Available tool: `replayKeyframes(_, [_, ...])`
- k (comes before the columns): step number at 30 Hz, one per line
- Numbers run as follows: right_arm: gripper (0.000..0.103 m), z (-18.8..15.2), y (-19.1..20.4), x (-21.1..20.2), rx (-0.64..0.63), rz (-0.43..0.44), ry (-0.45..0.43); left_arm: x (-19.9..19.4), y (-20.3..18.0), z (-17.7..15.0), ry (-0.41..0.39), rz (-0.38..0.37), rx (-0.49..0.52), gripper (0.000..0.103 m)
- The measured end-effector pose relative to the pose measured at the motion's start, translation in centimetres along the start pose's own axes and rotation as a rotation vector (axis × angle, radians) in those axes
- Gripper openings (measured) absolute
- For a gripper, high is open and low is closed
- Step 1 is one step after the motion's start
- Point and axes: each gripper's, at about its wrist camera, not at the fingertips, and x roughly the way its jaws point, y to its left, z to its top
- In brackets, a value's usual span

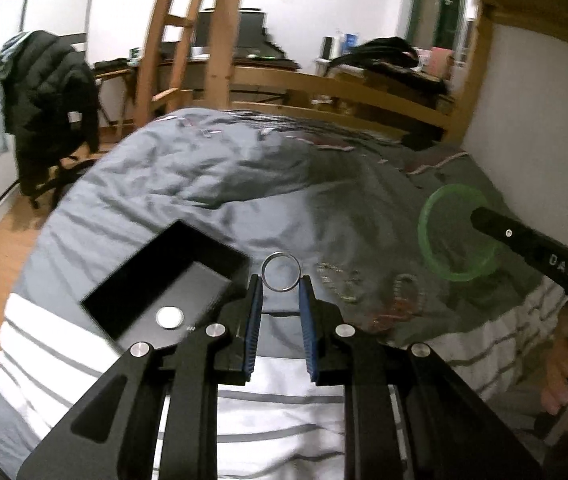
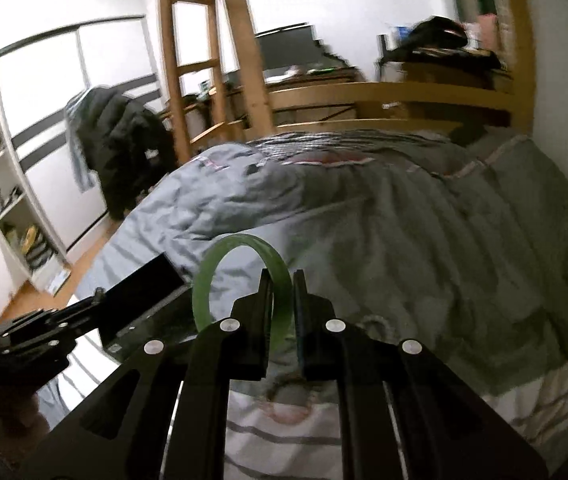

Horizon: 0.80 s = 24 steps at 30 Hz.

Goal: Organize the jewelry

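Note:
My left gripper is shut on a small silver ring, pinched between the blue pads above the bed. Just left of it lies an open black box with a round white disc inside. My right gripper is shut on a translucent green bangle, whose loop stands up to the left of the fingers. In the left wrist view the same green bangle hangs at the right on the right gripper's black tip. The black box shows at the lower left of the right wrist view.
A grey duvet with white striped fabric covers the bed. A wooden ladder and bed rail stand beyond it. A chair with a black jacket is at the left. A person's hand holds the right gripper's handle.

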Motion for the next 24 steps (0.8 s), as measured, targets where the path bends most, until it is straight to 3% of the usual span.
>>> replayKeyframes(8, [0.011, 1.6, 8.1, 7.7, -0.094, 0.077, 0.135, 2.7, 6.4, 0.4, 0.043, 0.104, -0.168, 0.018])
replayKeyframes(12, [0.011, 1.6, 11.0, 11.7, -0.126, 0.106, 0.198, 3.6, 8.5, 0.4, 0.069, 0.115, -0.23, 0.018])
replayKeyframes(24, [0.012, -0.4, 15.2, 19.6, -0.203, 0.193, 0.356, 7.7, 12.3, 0.3, 0.18, 0.135, -0.368, 0.018])
